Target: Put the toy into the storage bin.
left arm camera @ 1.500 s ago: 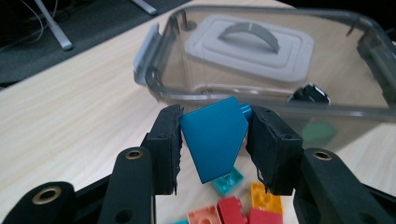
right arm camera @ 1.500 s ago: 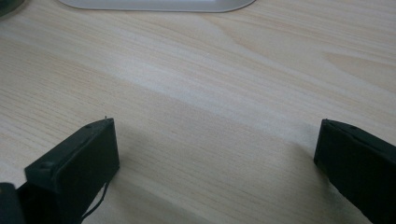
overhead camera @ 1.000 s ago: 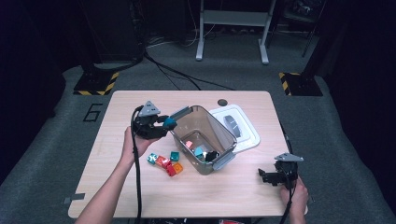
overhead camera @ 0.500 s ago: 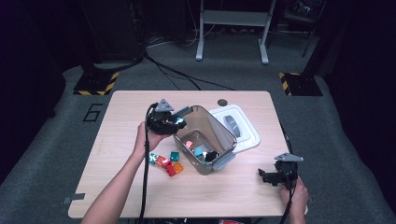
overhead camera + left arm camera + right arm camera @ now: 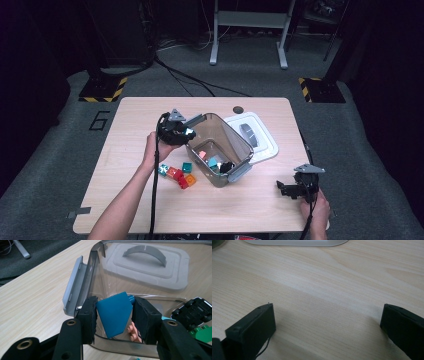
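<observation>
The left hand-held gripper (image 5: pixel 114 315) holds a blue block (image 5: pixel 113 313) between its two black pads, which press on both sides of it, so the jaws stand rather narrow. The block hangs tilted just above the near rim of a clear plastic bin (image 5: pixel 100 272), over its open inside. In the bin lie a pink piece (image 5: pixel 133 330), a black toy car (image 5: pixel 193 312) and a green brick (image 5: pixel 202 331). In the high view the left hand-held gripper (image 5: pixel 186 131) is at the left edge of the bin (image 5: pixel 220 150), and some coloured blocks (image 5: pixel 177 174) lie on the bench (image 5: pixel 130 125) just beside it. The white lid (image 5: pixel 255 137) rests behind the bin. The right hand-held gripper (image 5: pixel 287 189) sits low on the bench, well apart from the bin, with its jaws wide and with bare wood between them.
</observation>
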`<action>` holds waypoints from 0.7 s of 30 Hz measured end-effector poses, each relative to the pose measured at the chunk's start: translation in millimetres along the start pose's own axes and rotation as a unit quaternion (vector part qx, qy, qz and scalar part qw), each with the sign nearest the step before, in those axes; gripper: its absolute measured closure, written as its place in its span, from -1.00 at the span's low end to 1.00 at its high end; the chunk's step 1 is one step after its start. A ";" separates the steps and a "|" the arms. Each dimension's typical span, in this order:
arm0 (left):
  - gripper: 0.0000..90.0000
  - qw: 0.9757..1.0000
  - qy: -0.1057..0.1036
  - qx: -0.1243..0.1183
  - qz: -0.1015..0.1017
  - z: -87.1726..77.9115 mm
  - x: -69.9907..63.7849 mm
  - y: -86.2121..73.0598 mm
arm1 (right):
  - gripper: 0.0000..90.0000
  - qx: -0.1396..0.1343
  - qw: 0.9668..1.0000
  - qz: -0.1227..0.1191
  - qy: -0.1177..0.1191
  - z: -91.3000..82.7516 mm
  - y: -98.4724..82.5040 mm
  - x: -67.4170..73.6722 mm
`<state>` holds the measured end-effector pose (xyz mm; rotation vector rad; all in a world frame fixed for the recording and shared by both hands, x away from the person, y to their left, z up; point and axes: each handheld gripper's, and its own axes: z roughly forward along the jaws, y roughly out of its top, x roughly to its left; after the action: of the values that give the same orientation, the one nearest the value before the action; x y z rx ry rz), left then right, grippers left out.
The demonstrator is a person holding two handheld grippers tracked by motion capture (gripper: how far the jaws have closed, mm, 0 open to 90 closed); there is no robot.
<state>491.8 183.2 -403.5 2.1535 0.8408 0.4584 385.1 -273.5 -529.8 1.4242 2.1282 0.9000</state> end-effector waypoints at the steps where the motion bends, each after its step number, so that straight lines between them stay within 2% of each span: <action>1: 0.23 1.000 -0.001 0.001 -0.001 -0.2 -0.5 0.3 | -1.00 0.000 1.000 0.000 0.000 0.0 0.0 0.0; 5: 0.20 1.000 0.001 0.005 0.002 -0.7 -1.9 1.1 | -1.00 0.000 1.000 0.000 0.000 0.0 0.0 0.0; 6: 0.17 1.000 -0.004 0.008 -0.002 -2.2 -2.1 1.3 | -1.00 0.000 1.000 0.000 0.000 0.0 0.0 0.0; 9: -0.06 1.000 0.000 0.000 -0.004 -6.0 -2.3 1.2 | -1.00 0.000 1.000 0.000 0.000 0.0 0.0 0.0; 15: -0.38 0.999 0.012 -0.029 -0.012 -30.2 -4.7 -3.4 | -1.00 0.000 1.000 0.000 0.000 0.0 0.0 -0.1; 21: -0.58 0.999 0.027 -0.042 -0.019 -52.2 -4.3 -20.6 | -1.00 0.000 1.000 0.000 0.000 0.0 0.0 -0.1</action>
<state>451.1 217.8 -385.9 2.0534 0.8759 0.5261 385.2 -273.6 -529.8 1.4243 2.1284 0.9002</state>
